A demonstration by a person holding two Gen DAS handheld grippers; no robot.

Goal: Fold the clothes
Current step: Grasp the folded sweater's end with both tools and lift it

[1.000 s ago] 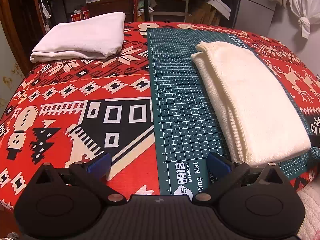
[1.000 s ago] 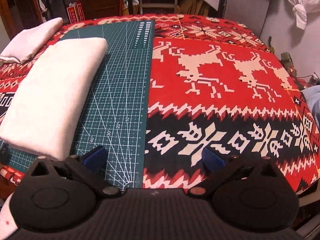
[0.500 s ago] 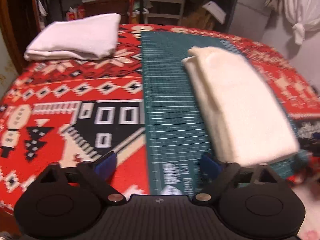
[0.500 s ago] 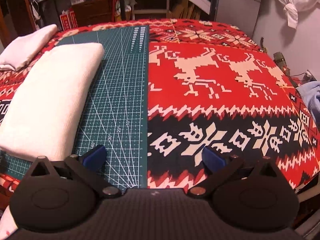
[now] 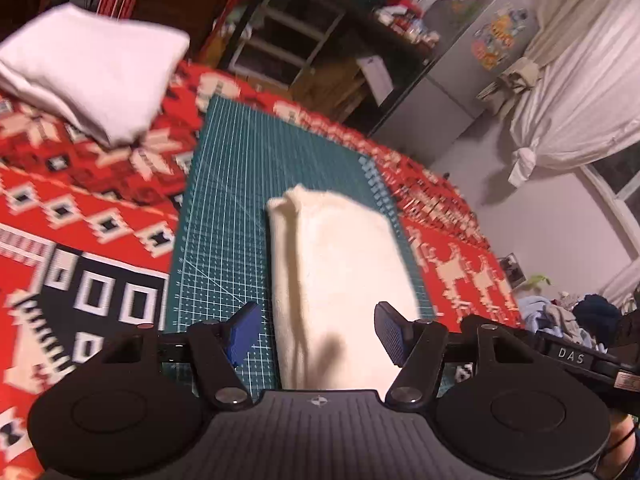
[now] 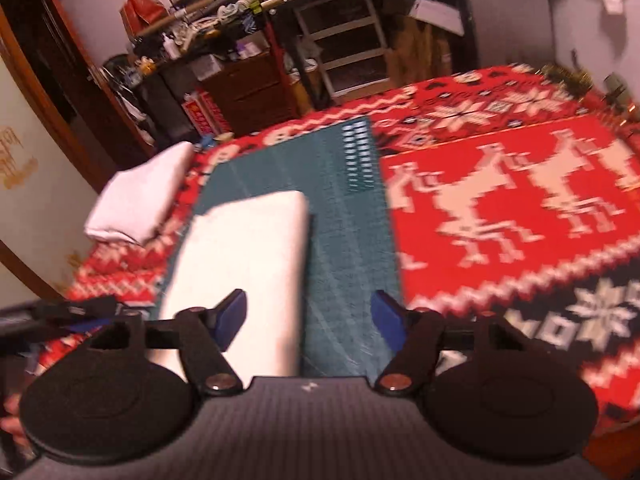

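A folded cream garment (image 5: 340,264) lies lengthwise on the green cutting mat (image 5: 232,200); the right wrist view shows the garment (image 6: 244,256) left of centre. My left gripper (image 5: 316,322) hovers over its near end. Its jaws are closing, and the blue pads (image 5: 244,330) press on nothing. My right gripper (image 6: 309,310) hangs above the garment's right edge and the mat (image 6: 348,240). Its jaws are closing too, with nothing held. Each gripper shows at the edge of the other's view, the right gripper (image 5: 580,356) and the left gripper (image 6: 72,314).
A second folded white garment (image 5: 88,76) rests on the red patterned cloth (image 5: 80,216) at the far left, also seen as the white garment (image 6: 140,204). Shelves, drawers and a grey cabinet (image 5: 460,80) stand beyond the table. Loose clothes (image 5: 560,312) pile at the right.
Both grippers have lifted and rolled, so the table now looks tilted. Both pairs of jaws have narrowed. The cream garment now sits centred in the left view.
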